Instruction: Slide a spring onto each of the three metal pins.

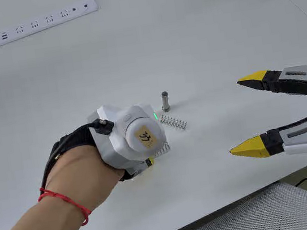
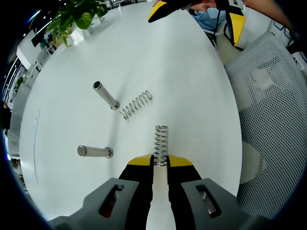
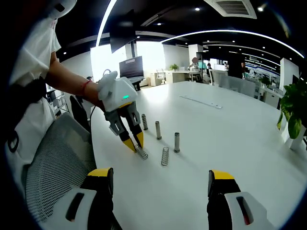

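White table (image 1: 189, 41); right claw (image 1: 235, 116) spread wide, idle, right edge of head view. The left claw (image 2: 160, 162) pinched a spring (image 2: 161, 139), lower centre. Likely step: carrying; next needed lining it over pin (image 2: 106, 95). A loose spring (image 2: 135, 104) lay beside it.

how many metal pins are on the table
3, upright in a row on the table: the ribbed-looking pin just behind the left gripper and its held spring, the middle pin, and the end pin nearest the loose spring.
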The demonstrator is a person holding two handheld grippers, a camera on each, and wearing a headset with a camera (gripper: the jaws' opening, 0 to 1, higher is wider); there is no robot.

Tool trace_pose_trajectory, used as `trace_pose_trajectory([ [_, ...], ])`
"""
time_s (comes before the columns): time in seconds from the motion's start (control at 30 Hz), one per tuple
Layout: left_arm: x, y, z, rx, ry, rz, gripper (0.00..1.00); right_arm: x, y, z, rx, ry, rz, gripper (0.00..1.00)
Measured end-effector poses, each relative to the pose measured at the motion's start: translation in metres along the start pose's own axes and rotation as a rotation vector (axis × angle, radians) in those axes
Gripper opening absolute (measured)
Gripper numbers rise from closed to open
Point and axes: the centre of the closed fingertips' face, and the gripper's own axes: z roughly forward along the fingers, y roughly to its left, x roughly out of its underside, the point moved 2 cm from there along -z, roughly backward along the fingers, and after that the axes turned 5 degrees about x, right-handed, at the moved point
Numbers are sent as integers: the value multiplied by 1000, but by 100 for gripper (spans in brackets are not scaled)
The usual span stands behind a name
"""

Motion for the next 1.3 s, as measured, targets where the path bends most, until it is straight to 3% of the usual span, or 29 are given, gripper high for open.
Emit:
trace_pose_trajectory([
  [0.4,0,-7,0,11,-16,-16,6,1,3,-1,-2,4,1,79],
  [0.6,-2,-9,-5,8,-55,-41,6,0,4,-1,-5,8,-4,79],
  [0.7,-5,-10,-11,6,-84,-51,6,-2,5,-1,-8,11,-10,78],
  [0.97,-14,-13,-37,-10,-209,-108,6,-16,13,1,-25,3,-34,78],
  [1.3,-17,-16,-67,-47,-310,-118,6,-35,26,3,-60,8,-81,77],
])
